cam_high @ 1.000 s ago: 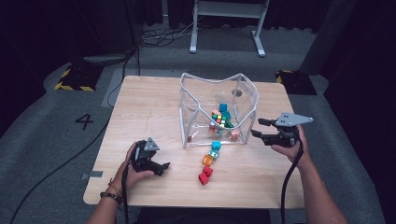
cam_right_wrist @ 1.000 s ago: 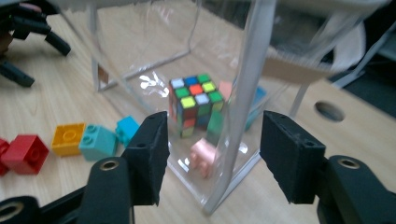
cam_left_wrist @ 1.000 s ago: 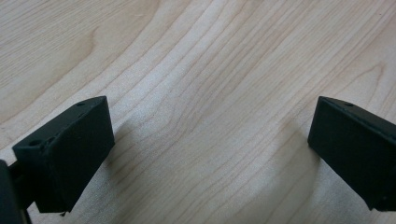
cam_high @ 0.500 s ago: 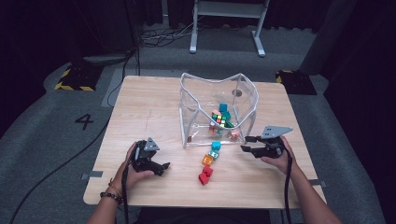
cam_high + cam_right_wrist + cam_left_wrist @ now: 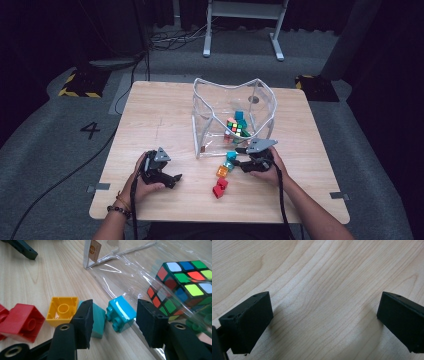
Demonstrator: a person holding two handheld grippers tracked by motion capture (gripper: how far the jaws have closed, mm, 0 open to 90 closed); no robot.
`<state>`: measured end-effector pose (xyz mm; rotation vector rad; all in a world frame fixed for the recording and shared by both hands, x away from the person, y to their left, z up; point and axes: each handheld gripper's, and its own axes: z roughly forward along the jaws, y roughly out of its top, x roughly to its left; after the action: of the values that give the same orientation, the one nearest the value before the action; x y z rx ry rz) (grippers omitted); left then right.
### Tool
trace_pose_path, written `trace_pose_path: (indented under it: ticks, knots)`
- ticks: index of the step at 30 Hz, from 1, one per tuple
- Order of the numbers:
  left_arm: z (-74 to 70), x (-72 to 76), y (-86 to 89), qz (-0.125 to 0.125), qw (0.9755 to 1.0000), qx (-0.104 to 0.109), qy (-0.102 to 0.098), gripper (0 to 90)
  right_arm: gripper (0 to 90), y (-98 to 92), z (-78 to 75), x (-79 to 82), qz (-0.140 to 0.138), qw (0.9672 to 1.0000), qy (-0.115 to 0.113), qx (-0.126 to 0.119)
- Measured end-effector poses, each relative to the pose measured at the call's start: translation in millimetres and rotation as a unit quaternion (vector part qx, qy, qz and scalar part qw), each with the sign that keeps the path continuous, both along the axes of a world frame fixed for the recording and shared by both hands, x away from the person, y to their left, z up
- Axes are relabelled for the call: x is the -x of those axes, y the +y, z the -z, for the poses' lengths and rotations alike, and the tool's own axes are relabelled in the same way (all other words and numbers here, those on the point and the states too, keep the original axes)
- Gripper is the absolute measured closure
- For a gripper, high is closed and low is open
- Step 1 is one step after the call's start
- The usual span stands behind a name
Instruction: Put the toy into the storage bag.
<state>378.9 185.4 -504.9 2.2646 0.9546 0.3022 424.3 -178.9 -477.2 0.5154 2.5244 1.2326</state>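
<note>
A row of loose bricks lies in front of the clear plastic bag: a cyan brick, a teal one, a yellow-orange one and a red one. My right gripper is low at the top of that row. In the right gripper view the cyan brick lies between the right gripper jaws, with gaps on both sides. The jaws have just been opening. The teal brick is behind the left jaw. My left gripper rests open over bare wood.
Inside the bag lie a Rubik's cube and several teal and green bricks. The yellow brick and the red brick lie left of the jaws. The wooden table ends close behind both hands.
My right gripper has come down and to the left, from beside the bag's right corner to the cyan brick. The left hand has stayed still.
</note>
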Motion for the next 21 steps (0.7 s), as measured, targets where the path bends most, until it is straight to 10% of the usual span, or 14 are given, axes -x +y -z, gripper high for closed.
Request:
trace_pose_path:
  ticks: [4,21]
  knots:
    - [0.4,0.1,-0.2,-0.001,1.0000,0.001,-0.002,0.5,47.5,4.0,1.2,-8.8,0.003,0.9996,-0.024,0.012]
    - [0.6,0.1,-0.3,-0.002,1.0000,0.000,-0.004,0.5,58.5,11.8,19.5,-9.3,0.013,0.9998,0.007,0.015]
